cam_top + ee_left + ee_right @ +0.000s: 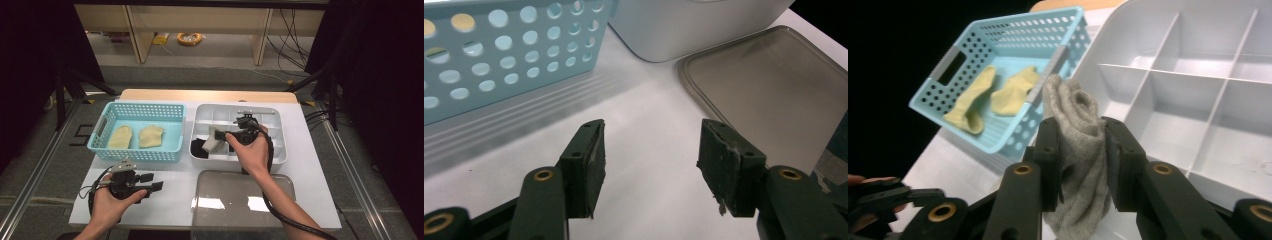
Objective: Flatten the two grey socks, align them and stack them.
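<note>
Clamping a grey sock between the pads of the right hand-held gripper, with the sock bunched up and hanging below the jaws. Hovering with it over the white divided box, at that box's left side, above a compartment already holding a black sock. Showing in the high view as a pale bundle just ahead of the right hand.

Resting the left hand-held gripper low over the bare white table near its front left corner, jaws standing well apart with nothing between them. Pointing toward the gap between the blue basket and the clear lid lying flat on the table.

Lying side by side inside the basket: two yellow socks, well apart from both grippers.
</note>
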The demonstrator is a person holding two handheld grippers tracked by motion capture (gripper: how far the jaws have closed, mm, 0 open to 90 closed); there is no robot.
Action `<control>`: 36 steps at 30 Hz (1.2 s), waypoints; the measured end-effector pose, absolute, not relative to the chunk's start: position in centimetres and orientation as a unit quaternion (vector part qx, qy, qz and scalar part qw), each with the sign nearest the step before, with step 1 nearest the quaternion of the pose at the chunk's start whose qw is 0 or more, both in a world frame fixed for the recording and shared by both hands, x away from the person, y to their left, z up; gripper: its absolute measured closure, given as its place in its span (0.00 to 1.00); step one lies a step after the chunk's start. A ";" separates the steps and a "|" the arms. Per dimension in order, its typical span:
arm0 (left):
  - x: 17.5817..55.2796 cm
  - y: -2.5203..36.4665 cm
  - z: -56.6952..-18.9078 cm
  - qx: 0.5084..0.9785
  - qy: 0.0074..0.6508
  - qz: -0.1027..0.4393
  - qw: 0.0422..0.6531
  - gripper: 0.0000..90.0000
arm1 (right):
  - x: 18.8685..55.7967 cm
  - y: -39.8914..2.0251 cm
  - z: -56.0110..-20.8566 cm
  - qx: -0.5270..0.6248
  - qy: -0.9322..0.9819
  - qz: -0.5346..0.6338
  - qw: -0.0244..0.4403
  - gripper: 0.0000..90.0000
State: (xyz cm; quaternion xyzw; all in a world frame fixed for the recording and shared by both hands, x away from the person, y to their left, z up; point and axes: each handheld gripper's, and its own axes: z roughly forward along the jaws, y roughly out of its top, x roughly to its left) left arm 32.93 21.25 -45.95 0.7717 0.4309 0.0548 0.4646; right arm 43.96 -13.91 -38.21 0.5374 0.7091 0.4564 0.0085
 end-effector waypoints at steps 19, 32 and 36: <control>32.8 21.1 -46.0 0.774 0.427 0.052 0.464 0.49 | 45.4 -14.2 -41.7 0.538 0.744 0.394 0.044 0.79; 32.7 21.0 -46.1 0.775 0.428 0.050 0.463 0.49 | 45.2 -13.1 -42.1 0.549 0.756 0.351 0.063 0.79; 32.7 21.0 -46.0 0.775 0.426 0.049 0.465 0.49 | 45.1 -13.1 -42.2 0.538 0.766 0.348 0.062 0.78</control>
